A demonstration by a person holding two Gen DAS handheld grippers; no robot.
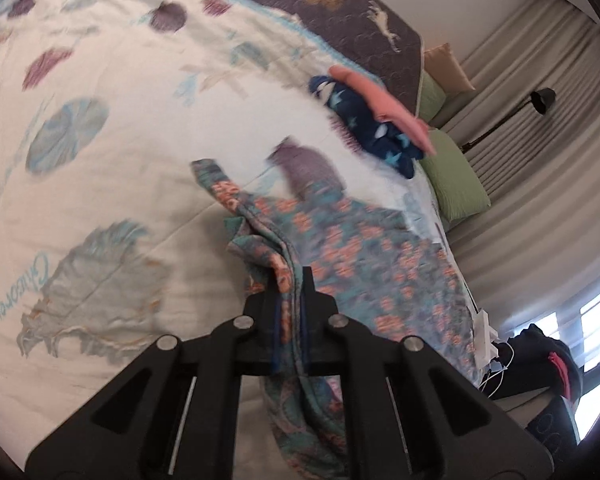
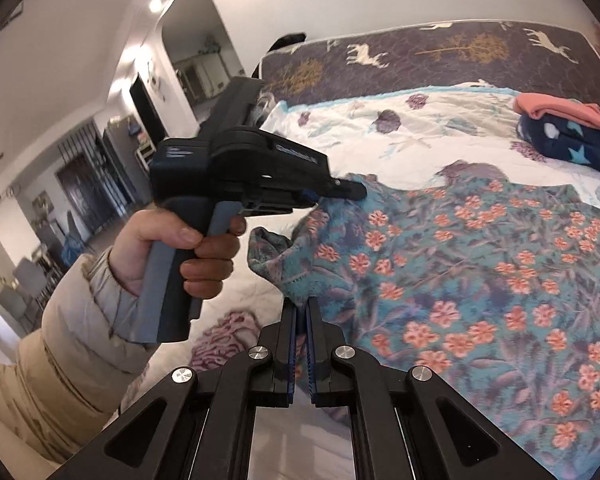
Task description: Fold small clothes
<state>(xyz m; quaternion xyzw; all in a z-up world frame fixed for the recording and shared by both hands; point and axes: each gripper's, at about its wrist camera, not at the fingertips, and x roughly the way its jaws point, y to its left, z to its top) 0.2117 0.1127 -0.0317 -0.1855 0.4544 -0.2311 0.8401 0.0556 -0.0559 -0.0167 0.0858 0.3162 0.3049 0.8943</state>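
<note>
We hold the flowery cloth (image 2: 480,264) on the bed (image 2: 440,128) with both claws pinched shut on its edge: left claw (image 1: 291,280), right claw (image 2: 300,308); we should lift evenly and keep it flat

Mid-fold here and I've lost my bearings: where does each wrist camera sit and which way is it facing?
Left wrist: rides the left claw, looking down across the bedspread toward curtains; its own fingers are shut on the floral garment.
Right wrist: rides the right claw, facing the dark deer-print quilt; fingers shut on the garment's edge. The left hand, a beige sleeve and the other claw show.
Shared: the garment, bedspread and folded stack.
</note>
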